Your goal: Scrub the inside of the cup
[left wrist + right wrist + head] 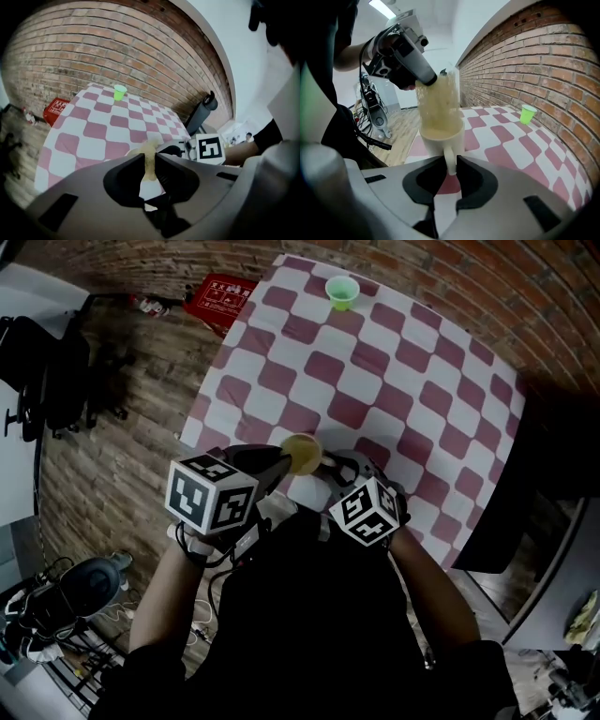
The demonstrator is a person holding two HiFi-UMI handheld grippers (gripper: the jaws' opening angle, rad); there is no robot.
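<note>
Cup (pixel 439 137) rigid, slick, breakable, light; right claw (pixel 451 164) pinches handle (pixel 450 154) at desk (pixel 499 137) near edge. Left claw (pixel 149 167) clamps soft yellow sponge (pixel 149 152).

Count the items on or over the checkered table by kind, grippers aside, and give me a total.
Cups: 2 (white mug, lifted off the cloth; green cup, standing apart at the far end)
Sponges: 1 (yellow sponge, reaching down into the white mug)
Total: 3
</note>
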